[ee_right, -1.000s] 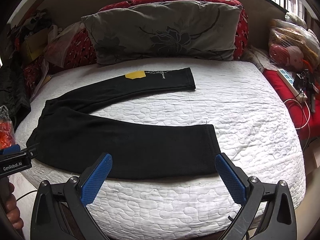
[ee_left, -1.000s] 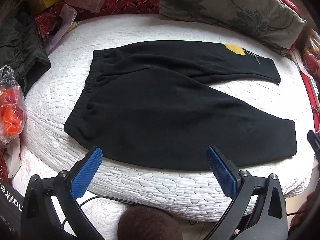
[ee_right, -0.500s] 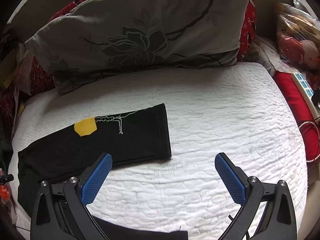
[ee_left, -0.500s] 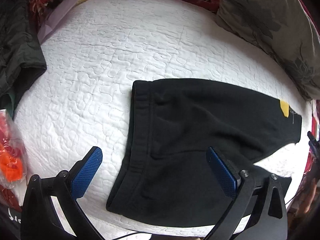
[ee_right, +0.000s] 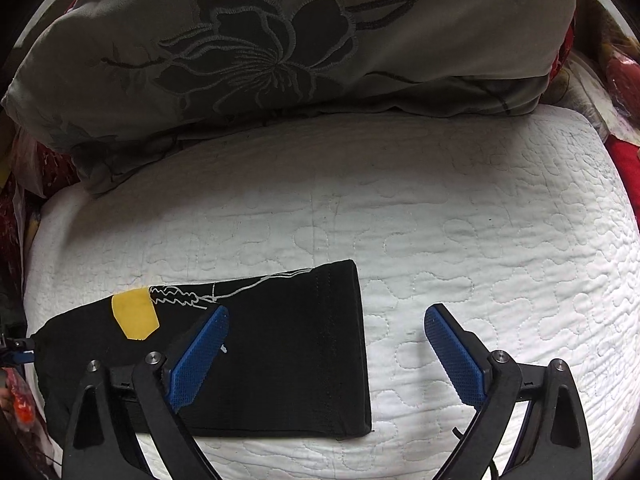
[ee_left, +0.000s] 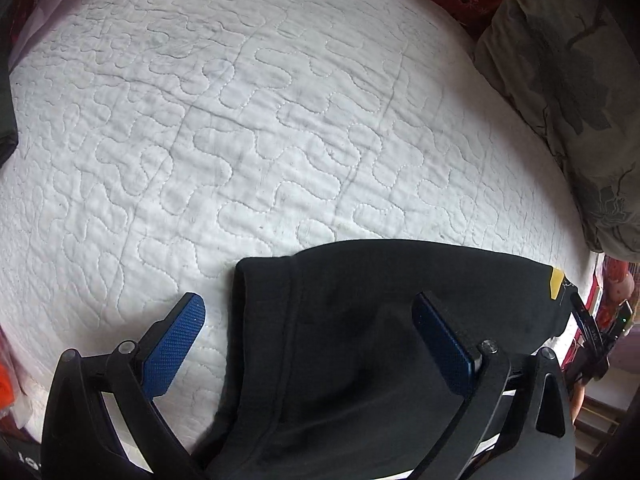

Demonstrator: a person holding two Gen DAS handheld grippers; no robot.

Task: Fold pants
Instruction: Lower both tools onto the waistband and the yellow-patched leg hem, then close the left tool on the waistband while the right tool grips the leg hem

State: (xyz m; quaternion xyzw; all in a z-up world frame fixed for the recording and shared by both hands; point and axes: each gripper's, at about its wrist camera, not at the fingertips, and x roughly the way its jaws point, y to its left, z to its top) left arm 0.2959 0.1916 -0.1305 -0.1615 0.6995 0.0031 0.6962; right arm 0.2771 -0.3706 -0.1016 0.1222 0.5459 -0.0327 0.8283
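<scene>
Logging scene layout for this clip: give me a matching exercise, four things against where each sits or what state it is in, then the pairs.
Things:
1. left gripper
2. right gripper
3. yellow patch
4. grey pillow

Places or states:
A. at the far edge of the white quilt
B. open over the hem of a leg of the pants
C. open over the waistband
D. on the trouser leg, beside white stitching

Pairs: 1-C, 2-B, 3-D, 4-A
</scene>
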